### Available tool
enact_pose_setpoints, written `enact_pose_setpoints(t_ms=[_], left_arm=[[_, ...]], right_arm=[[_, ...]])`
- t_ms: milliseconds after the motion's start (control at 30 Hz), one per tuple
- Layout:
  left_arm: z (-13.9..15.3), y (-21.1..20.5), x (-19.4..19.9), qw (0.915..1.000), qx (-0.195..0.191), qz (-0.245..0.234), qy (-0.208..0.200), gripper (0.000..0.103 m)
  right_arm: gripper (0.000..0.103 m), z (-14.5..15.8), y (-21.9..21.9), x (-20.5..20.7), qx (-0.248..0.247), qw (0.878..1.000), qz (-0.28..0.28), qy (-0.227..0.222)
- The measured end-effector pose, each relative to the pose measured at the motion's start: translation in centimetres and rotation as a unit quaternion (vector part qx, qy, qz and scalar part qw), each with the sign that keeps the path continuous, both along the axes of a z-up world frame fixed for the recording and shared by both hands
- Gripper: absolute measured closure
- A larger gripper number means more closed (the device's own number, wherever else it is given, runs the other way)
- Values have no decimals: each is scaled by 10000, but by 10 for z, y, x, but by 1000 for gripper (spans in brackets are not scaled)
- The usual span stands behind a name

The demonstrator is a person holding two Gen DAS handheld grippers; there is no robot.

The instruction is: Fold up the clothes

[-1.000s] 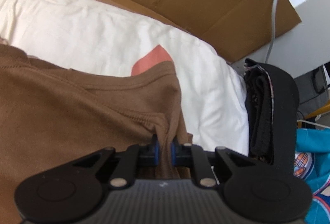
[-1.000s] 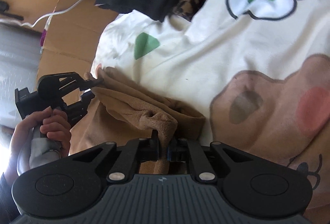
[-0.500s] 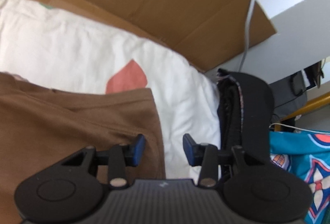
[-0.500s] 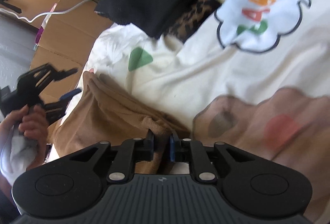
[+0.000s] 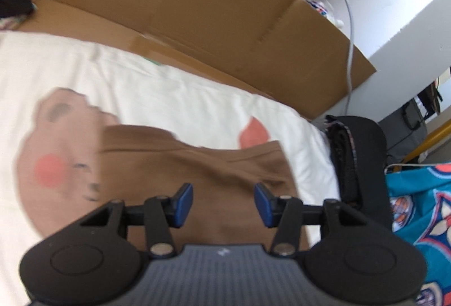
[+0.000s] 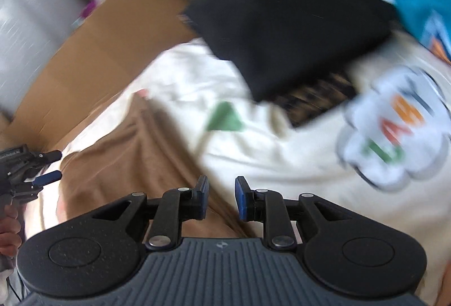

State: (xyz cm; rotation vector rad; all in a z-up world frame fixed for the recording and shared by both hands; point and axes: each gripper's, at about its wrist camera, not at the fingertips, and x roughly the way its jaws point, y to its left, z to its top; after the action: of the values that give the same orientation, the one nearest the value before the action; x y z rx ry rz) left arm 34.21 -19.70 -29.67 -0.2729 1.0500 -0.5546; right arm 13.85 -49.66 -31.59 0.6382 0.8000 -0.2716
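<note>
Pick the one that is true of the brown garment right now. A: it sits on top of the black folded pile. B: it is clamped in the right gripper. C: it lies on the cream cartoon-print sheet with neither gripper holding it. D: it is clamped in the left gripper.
C: the brown garment lies on the cream sheet, and nothing is between the opening jaws of the left gripper or the right gripper.

Motion-blurred black folded pile (image 6: 284, 21)

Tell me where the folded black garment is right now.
In the right wrist view, the folded black garment lies top centre on the cream printed bedsheet, beyond the brown garment.
</note>
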Motion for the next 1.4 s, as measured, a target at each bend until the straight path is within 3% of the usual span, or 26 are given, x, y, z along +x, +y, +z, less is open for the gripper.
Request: enact_pose_setpoints(t_ms=[100, 267, 433, 533, 633, 767, 933, 1133, 1267, 1400], left_arm=[[1, 19, -2, 9998, 168, 35, -143, 57], [-12, 45, 11, 9991, 313, 281, -26, 54], [-37, 56, 29, 9987, 267, 401, 135, 52], [-53, 58, 42, 9981, 337, 488, 194, 54], [-62, 60, 55, 9977, 327, 571, 154, 56], [-69, 61, 73, 9980, 304, 532, 174, 55], [-53, 67, 66, 9982, 231, 551, 47, 57], [-29, 78, 44, 9985, -13, 527, -127, 58], [-23, 69, 34, 9994, -184, 211, -185, 73], [-31, 50, 36, 9998, -136, -117, -126, 80]], right_arm=[[80, 7, 5, 25, -140, 9991, 397, 36], [64, 16, 21, 66, -433, 9935, 1053, 54], [64, 9, 38, 99, -764, 9837, 1602, 284], [67, -7, 42, 112, -959, 9768, 1803, 650], [69, -18, 41, 118, -1222, 9700, 1860, 979], [69, -13, 34, 116, -1212, 9715, 1798, 955], [69, 8, 35, 118, -1121, 9738, 1856, 683], [69, 23, 41, 151, -1088, 9708, 2083, 481], [69, 11, 49, 189, -1258, 9624, 2331, 602], [69, -6, 48, 222, -1212, 9552, 2580, 799]])
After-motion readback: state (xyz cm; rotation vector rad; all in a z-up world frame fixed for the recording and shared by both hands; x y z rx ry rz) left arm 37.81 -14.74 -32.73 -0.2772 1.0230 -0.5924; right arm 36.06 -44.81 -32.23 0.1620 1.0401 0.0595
